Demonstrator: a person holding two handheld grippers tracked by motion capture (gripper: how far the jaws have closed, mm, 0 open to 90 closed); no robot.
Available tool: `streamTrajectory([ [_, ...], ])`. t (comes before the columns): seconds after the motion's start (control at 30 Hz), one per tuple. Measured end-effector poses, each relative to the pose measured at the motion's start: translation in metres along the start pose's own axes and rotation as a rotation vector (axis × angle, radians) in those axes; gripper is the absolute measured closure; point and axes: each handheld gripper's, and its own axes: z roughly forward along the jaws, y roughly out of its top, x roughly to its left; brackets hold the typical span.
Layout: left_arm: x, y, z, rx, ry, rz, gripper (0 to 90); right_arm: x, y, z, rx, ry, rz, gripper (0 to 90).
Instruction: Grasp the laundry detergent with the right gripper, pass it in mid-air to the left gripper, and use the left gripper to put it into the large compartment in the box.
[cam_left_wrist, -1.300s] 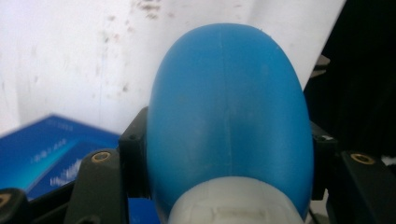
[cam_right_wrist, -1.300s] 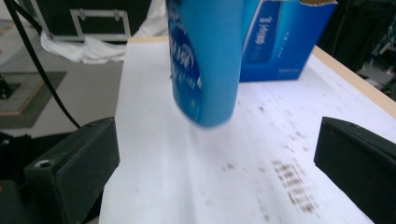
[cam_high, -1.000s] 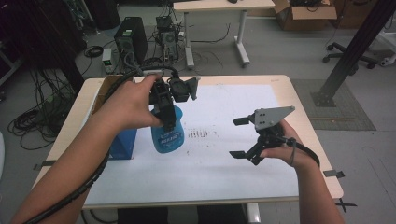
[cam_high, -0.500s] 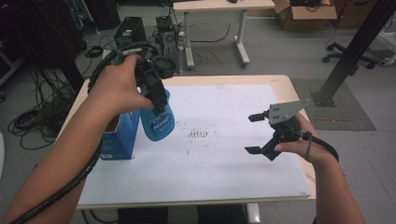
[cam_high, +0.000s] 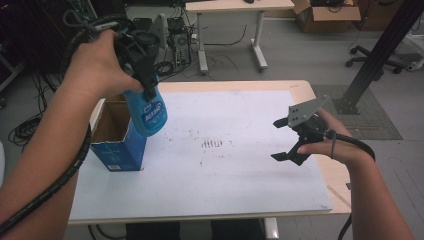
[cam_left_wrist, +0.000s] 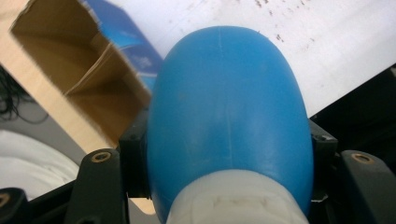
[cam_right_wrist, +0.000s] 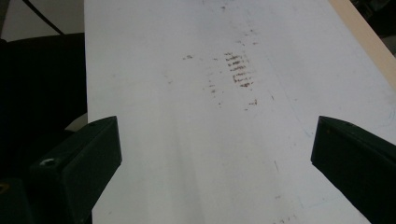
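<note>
My left gripper (cam_high: 145, 75) is clamped on the blue bottle (cam_high: 147, 112) near its white neck, one black jaw pressing each side of it; the bottle hangs bottom-down from the jaws, clear of the table (cam_high: 300, 90), its rounded base just above the rim of the open blue cardboard box (cam_high: 117, 150); in the left gripper view the bottle (cam_left_wrist: 229, 121) bulges straight ahead between my jaws, with the box (cam_left_wrist: 88, 79) beyond it to the left, flaps open, brown inside. My right gripper (cam_high: 287, 140) hovers well apart from the bottle, over the white sheet (cam_high: 240, 185); its jaws stand wide apart with nothing between them; ahead of them lie brown scuff marks (cam_right_wrist: 239, 70) on the sheet.
</note>
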Motion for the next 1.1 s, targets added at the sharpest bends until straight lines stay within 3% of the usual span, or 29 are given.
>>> streamTrajectory([
  [0.13,0.015,-0.004,-0.008,0.002,-0.014,-0.073,38.2,-0.001,-0.001,-0.003,0.016,0.003,0.001,1.7],
  [0.37,0.039,-0.010,-0.016,0.008,-0.019,-0.153,38.1,-0.004,-0.001,-0.006,0.075,0.020,-0.022,1.9],
  [0.8,0.068,-0.017,-0.018,0.028,-0.021,-0.264,38.1,-0.009,0.008,-0.009,0.121,0.029,-0.041,2.0],
  [1.1,0.082,-0.023,-0.017,0.036,-0.030,-0.315,38.1,-0.012,0.016,-0.010,0.154,0.030,-0.054,2.2],
])
